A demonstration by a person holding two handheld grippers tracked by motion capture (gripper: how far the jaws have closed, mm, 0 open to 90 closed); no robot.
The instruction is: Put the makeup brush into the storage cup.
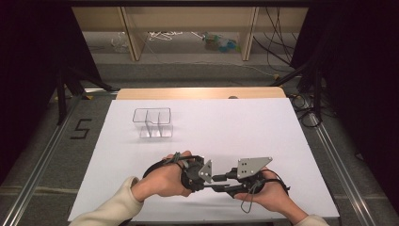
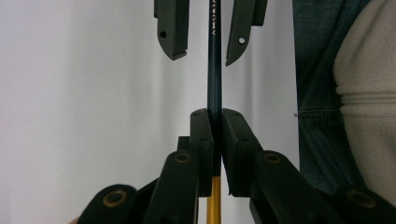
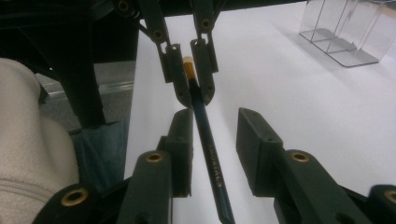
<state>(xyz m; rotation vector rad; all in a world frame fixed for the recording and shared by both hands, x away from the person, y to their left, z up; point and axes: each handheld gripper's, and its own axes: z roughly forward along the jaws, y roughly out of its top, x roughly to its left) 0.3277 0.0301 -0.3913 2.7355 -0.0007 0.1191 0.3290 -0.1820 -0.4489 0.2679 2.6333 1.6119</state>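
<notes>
A dark blue pencil with a gold end runs lengthwise between my two grippers. My left gripper is shut on it near the gold end. The right gripper stands open around the pencil's printed shaft, with a gap on each side of it. In the high view both hands meet low over the front of the table, the left gripper facing the right gripper tip to tip.
A clear plastic box with compartments stands on the white table sheet at the back left. The same box appears in the right gripper view. The person's cream sleeve and jeans are close by.
</notes>
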